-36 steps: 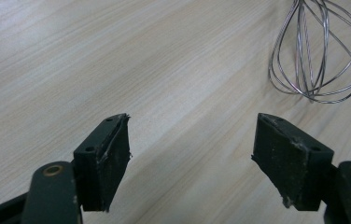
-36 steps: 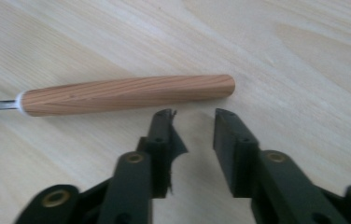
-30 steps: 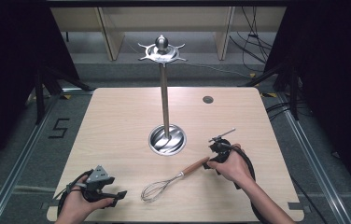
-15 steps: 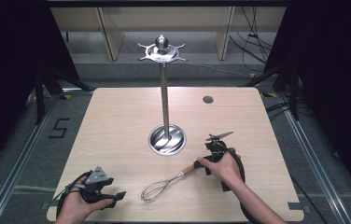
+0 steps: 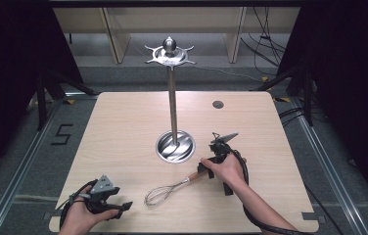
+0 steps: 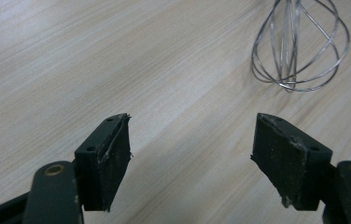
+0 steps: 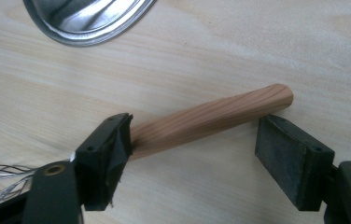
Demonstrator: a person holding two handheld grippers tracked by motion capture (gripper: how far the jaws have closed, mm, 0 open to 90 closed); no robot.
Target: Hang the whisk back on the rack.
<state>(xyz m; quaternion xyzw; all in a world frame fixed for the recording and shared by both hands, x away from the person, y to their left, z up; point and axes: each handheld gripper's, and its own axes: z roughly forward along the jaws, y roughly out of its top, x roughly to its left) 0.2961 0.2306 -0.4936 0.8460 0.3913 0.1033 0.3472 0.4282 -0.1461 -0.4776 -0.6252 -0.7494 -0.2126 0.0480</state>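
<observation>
The table [image 5: 123,127], a pale wood-grain top, carries two items. The larger is a metal stand [image 5: 173,98]: a round polished base near the table's centre, a thin upright pole, and a pronged crown at the top, apparently for hanging utensils. No utensil hangs on it.

The whisk [image 5: 172,190] lies flat on the table in front of the stand's base, towards the person's side. Its wire loops [image 6: 299,46] point to the person's left; its wooden handle [image 7: 211,119] points to the right and away.

The right gripper [image 7: 194,144] is lowered over the handle with jaws apart, one on each side of the wood. The left-hand jaw in its own view sits at or against the handle; the other stands clear of the end. Nothing is clamped yet. The left gripper [image 6: 192,149] rests near the front left of the table, jaws wide and holding nothing, with the wire loops just ahead of it.

Assessment: the whisk should be light. The handle is stiff, round and smooth, so it may roll or swivel between the pads; a grip across mid-handle is advised. The wires are springy and would deform if pinched, so they make a poor hold.
</observation>
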